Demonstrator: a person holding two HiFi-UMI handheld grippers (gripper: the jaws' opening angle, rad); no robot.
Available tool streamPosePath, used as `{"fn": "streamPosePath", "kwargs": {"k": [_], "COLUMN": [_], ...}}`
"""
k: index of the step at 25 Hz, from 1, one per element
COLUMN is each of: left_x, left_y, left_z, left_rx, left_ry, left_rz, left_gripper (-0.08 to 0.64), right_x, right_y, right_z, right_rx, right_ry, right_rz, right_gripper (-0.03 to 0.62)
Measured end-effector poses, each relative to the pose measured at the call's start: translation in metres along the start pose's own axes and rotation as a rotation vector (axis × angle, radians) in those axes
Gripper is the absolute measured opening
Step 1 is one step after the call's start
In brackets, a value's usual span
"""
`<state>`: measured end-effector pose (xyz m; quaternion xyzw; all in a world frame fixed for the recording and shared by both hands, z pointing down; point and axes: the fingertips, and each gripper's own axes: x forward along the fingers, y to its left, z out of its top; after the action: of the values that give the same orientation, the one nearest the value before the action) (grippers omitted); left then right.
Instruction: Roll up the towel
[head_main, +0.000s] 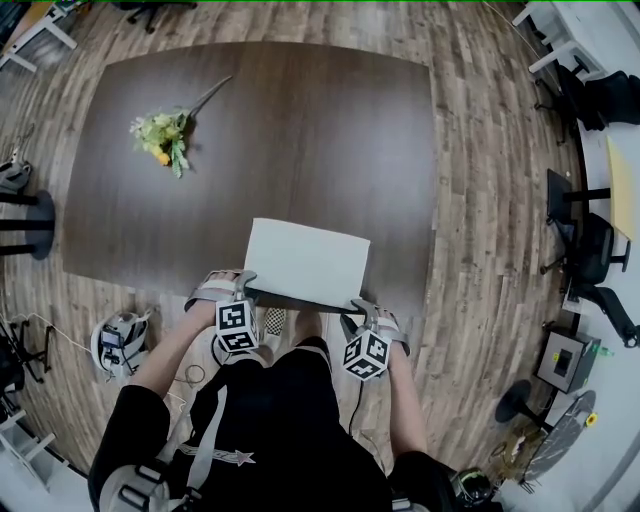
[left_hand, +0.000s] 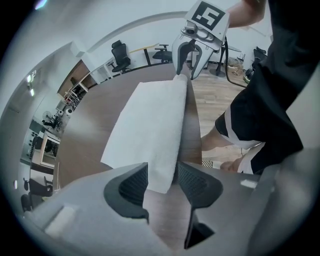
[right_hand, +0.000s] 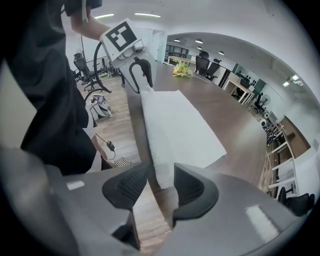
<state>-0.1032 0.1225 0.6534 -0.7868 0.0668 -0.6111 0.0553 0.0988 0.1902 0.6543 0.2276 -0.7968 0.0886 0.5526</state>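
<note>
A white towel (head_main: 305, 262) lies flat on the dark wooden table (head_main: 300, 120), close to the front edge. Its near edge looks turned over in a narrow band. My left gripper (head_main: 244, 288) stands at the towel's near left corner and my right gripper (head_main: 364, 306) at the near right corner. In the left gripper view the open jaws (left_hand: 162, 175) straddle the towel (left_hand: 150, 125) corner without pinching it, and the right gripper (left_hand: 189, 67) shows at the far end. In the right gripper view the jaws (right_hand: 161, 176) are likewise open around the towel (right_hand: 175, 125) corner, with the left gripper (right_hand: 141, 75) beyond.
A bunch of yellow-green flowers (head_main: 163, 135) lies at the table's far left. The person's legs (head_main: 290, 400) stand against the table's front edge. Office chairs (head_main: 590, 250) and desks stand to the right, and gear (head_main: 120, 343) lies on the floor at the left.
</note>
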Motion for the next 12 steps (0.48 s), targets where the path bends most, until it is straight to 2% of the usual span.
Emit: {"fn": "streamPosePath", "kwargs": {"k": [5,12], "left_x": [0.014,0.022], "left_y": [-0.012,-0.009], "left_z": [-0.005,-0.006], "left_rx": [0.003,-0.021], "left_ry": [0.009,0.008], "left_rz": [-0.036,-0.070], "left_gripper": [0.199,0.179], "right_x": [0.012,0.020], "right_y": [0.009,0.003], "right_z": [-0.003,-0.006], "right_rx": [0.007,0.002], "right_ry": [0.004,0.007], "right_rz": [0.017,-0.004], "right_gripper": [0.172,0.142]}}
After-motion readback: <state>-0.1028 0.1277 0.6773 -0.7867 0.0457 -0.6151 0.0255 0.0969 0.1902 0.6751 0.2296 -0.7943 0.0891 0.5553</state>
